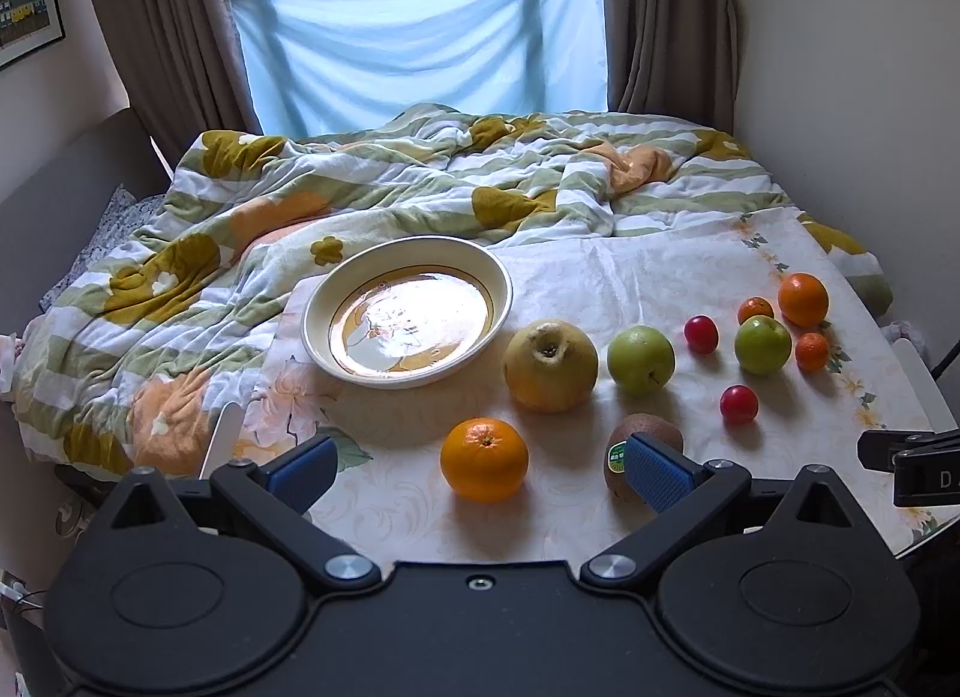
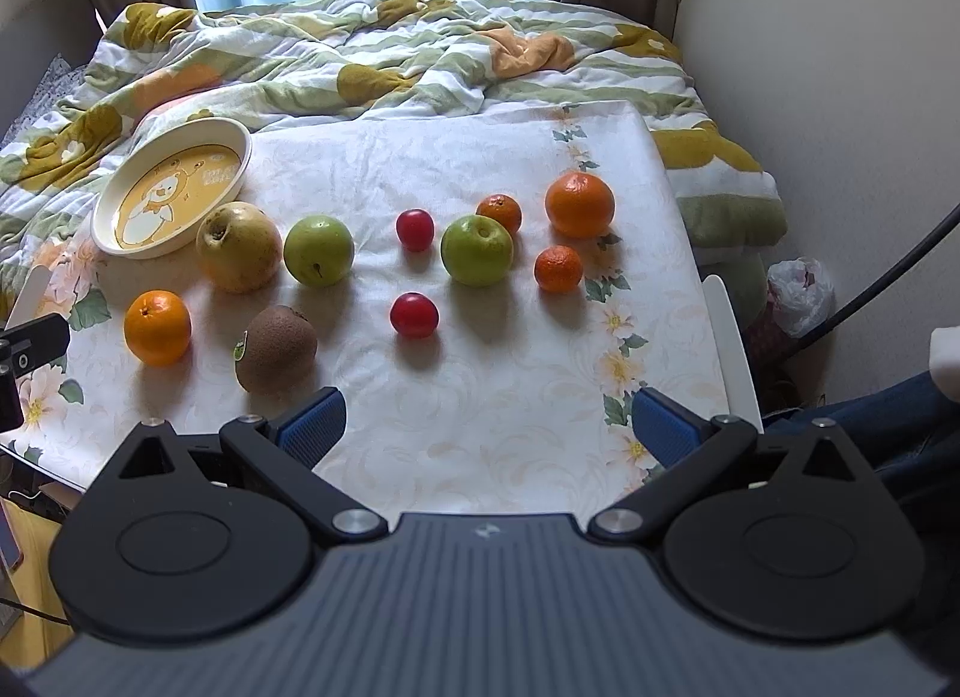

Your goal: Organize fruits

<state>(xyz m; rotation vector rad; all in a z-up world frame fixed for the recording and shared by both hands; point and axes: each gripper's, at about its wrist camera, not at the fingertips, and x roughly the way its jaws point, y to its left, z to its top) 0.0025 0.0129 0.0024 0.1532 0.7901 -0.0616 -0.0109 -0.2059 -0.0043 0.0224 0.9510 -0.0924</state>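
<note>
A cream plate [image 1: 312, 331] [image 2: 108, 217] with a yellow cartoon print lies empty at the far left of a floral board. Loose fruit lies to its right: a yellow pear [image 1: 550, 365] [image 2: 239, 247], two green apples [image 1: 640, 359] [image 2: 318, 250] [image 1: 762, 345] [image 2: 477, 250], a near orange [image 1: 484, 460] [image 2: 157, 327], a kiwi [image 1: 651, 433] [image 2: 276, 349], two small red fruits [image 1: 739, 404] [image 2: 414, 314], a far orange [image 1: 803, 299] [image 2: 579, 203] and two mandarins [image 1: 812, 351] [image 2: 558, 269]. My left gripper [image 1: 480, 472] is open, straddling the near orange. My right gripper [image 2: 489, 427] is open and empty.
The board [image 1: 630, 277] [image 2: 420, 156] rests on a bed with a crumpled striped floral blanket [image 1: 240, 229] [image 2: 360, 48]. A wall runs along the right [image 2: 810, 66]. Curtains and a blue cloth [image 1: 420, 36] hang behind. A plastic bag [image 2: 801, 295] lies beside the bed.
</note>
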